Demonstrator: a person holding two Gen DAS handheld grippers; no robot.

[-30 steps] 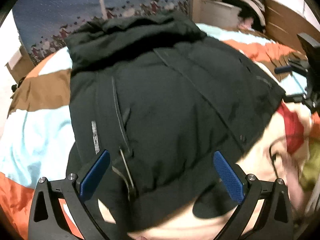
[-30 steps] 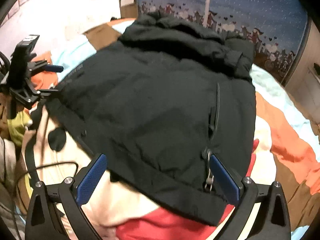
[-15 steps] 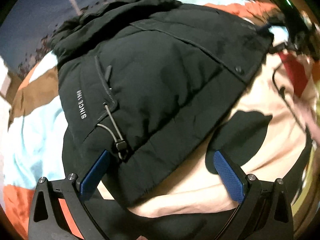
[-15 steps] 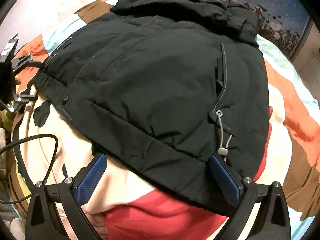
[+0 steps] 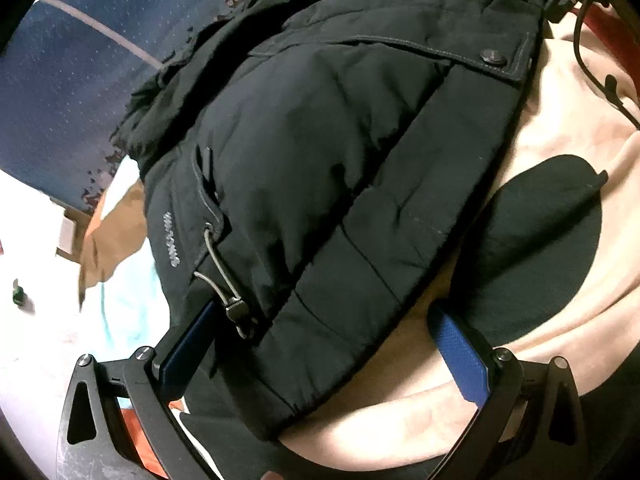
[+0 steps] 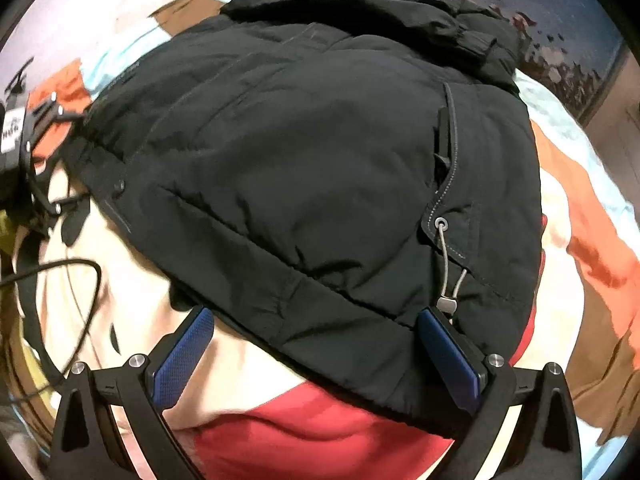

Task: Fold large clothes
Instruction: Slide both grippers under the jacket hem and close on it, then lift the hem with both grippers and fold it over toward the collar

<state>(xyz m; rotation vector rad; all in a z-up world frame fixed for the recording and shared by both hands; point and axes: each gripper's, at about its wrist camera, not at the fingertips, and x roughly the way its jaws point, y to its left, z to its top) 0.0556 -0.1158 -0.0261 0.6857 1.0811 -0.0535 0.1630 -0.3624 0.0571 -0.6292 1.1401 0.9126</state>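
Jacket [image 6: 320,168]: black, padded, spread on the bed [image 6: 592,248], hem at 6 o'clock.
Left tool [image 5: 324,344]: spread wide, straddling the hem corner, gripping nothing.
Right tool [image 6: 316,348]: equally wide, poised to pinch.

A bedspread [image 6: 588,216] in orange, pale blue, brown and cream bands covers the bed, showing at 3 o'clock in the right view. A black oval patch [image 5: 536,248] sits on its cream part at 3 o'clock in the left view. A red patch [image 6: 320,432] lies at 6 o'clock in the right view. A black cable [image 6: 86,304] loops at 9 o'clock there. A dark blue starry hanging [image 5: 80,80] fills 10 o'clock in the left view.
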